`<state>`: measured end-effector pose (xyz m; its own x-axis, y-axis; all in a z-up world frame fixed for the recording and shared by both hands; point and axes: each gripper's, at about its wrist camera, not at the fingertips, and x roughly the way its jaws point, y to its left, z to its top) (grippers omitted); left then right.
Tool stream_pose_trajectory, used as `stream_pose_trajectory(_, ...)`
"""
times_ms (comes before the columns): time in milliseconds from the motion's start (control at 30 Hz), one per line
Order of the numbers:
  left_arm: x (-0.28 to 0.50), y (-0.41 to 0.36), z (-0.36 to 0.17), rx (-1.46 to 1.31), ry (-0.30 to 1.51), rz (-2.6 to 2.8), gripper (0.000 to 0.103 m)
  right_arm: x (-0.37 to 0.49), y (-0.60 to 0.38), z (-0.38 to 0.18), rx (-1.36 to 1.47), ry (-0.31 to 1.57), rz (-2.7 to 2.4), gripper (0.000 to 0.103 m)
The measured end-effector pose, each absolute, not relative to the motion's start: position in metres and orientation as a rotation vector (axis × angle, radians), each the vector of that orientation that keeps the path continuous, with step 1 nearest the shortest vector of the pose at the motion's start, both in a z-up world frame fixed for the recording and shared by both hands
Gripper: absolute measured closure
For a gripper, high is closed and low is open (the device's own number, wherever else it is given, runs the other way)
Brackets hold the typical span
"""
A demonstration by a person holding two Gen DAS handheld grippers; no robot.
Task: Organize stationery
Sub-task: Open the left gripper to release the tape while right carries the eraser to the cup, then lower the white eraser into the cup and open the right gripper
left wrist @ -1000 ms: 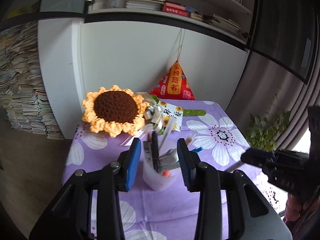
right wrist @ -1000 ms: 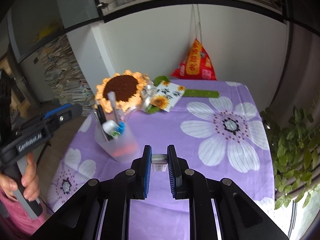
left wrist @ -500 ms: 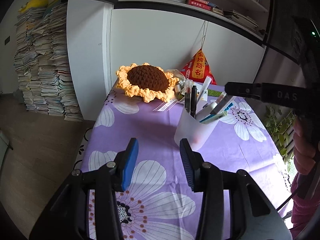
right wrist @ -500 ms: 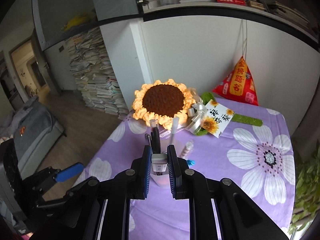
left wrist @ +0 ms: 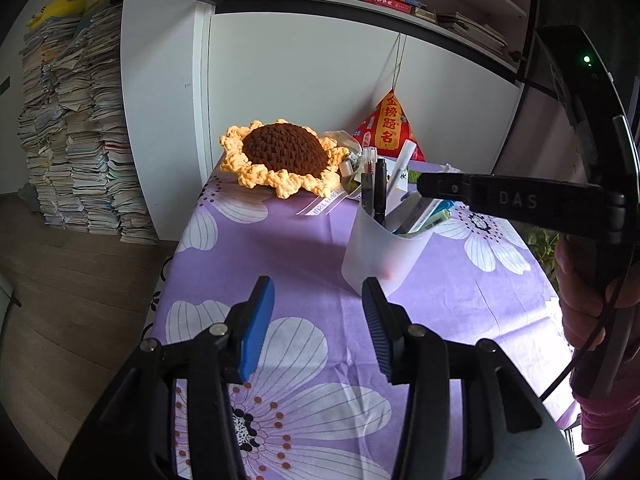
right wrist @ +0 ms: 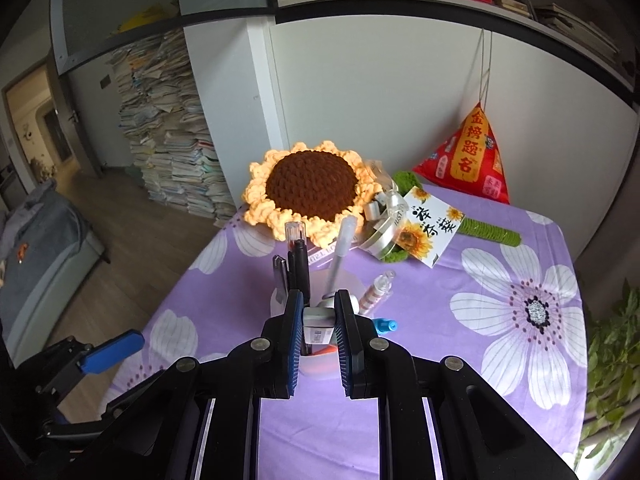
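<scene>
Looking along the left gripper (left wrist: 318, 312), its blue-padded fingers stand wide apart with nothing between them, hovering over the purple flowered tablecloth (left wrist: 304, 248). Just beyond the right finger stands the frosted white pen cup (left wrist: 382, 254), upright on the cloth, holding a black pen (left wrist: 379, 192), a white pen and several others leaning toward the right. The right gripper (left wrist: 424, 184) reaches in from the right, its tip above the cup's mouth (whatever it carries is hidden from this side). A crocheted sunflower (left wrist: 282, 158) lies behind, near the wall.

From the right wrist, the right gripper (right wrist: 318, 320) has its fingers drawn narrow, clamped on a small white-and-grey item with a printed label (right wrist: 318, 326), held directly over the pen cup (right wrist: 316, 366). Pens rise past the fingertips: a black one with a clear cap (right wrist: 298, 252), a slim white one (right wrist: 340, 252). A blue cap (right wrist: 385, 325) pokes out just right of the fingers. The left gripper (right wrist: 108, 350) shows low at the left.
</scene>
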<state>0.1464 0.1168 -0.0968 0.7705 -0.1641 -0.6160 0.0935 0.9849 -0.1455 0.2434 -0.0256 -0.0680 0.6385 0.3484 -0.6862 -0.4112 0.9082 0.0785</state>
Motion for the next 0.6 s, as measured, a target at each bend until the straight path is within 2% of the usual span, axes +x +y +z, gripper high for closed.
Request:
stream_pose_trajectory(467, 0.148, 0.118, -0.103, -0.127, 0.697, -0.139, 0.058, 0.247, -0.016, -0.089, -0.126, 0.814, 0.432, 0.086)
stream_pose_trajectory(533, 0.148, 0.116, -0.102, -0.12, 0.698, -0.14, 0.051, 0.247, -0.02, -0.087, -0.102, 0.832, 0.449, 0.086)
stream_pose_trajectory(600, 0.148, 0.115, -0.098, -0.106, 0.688, -0.139, 0.049, 0.245, -0.028, -0.078, -0.079, 0.811, 0.458, 0.086)
